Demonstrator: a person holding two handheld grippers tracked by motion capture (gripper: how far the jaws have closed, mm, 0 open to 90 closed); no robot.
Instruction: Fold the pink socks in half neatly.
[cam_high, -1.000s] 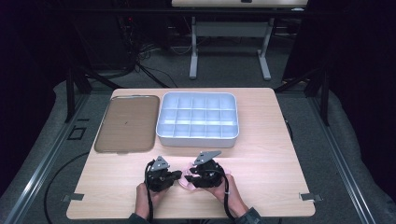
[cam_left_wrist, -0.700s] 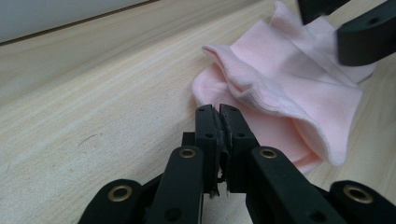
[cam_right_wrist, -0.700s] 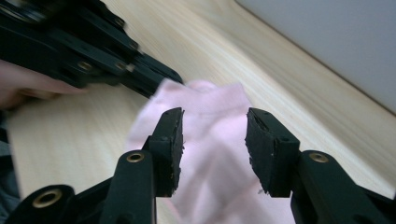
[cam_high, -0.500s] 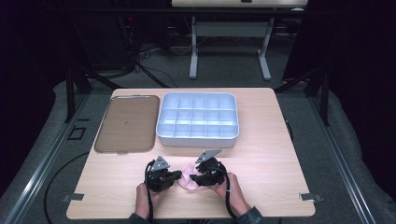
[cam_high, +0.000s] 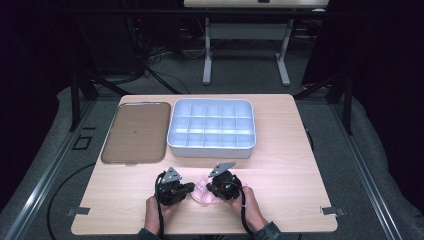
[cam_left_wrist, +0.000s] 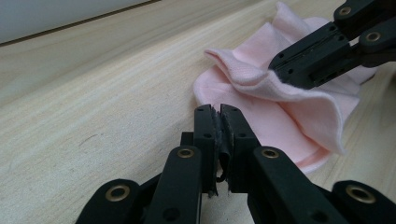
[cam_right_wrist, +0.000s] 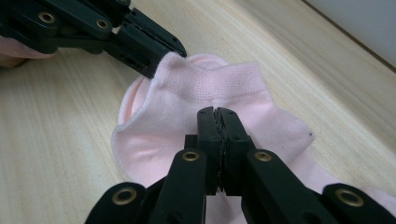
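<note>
**Two grippers meet over a pink sock at the table's near edge**

While a pale grey divided tray (cam_high: 212, 127) and a brown flat tray (cam_high: 136, 131) lie side by side across the far half of the wooden table (cam_high: 290, 165), the work sits well apart from them, close to the near edge. Nothing lies between the hands and the trays — bare wood only. A pink sock (cam_high: 202, 192) lies rumpled on the tabletop between the two tools, its cuff raised in a fold.

The left gripper (cam_high: 188, 189) comes in from the sock's left, held level and low by the left hand (cam_high: 156, 210); in the right gripper view its jaws are pressed together on the edge of the cuff (cam_right_wrist: 170, 63). The right gripper (cam_high: 211, 189), held by the right hand (cam_high: 246, 206), has just been closing its jaws — they now stand together, pinching a ridge of the sock's fabric, as the left gripper view shows. Both forearms enter from the bottom, the tools angled toward each other.
</note>
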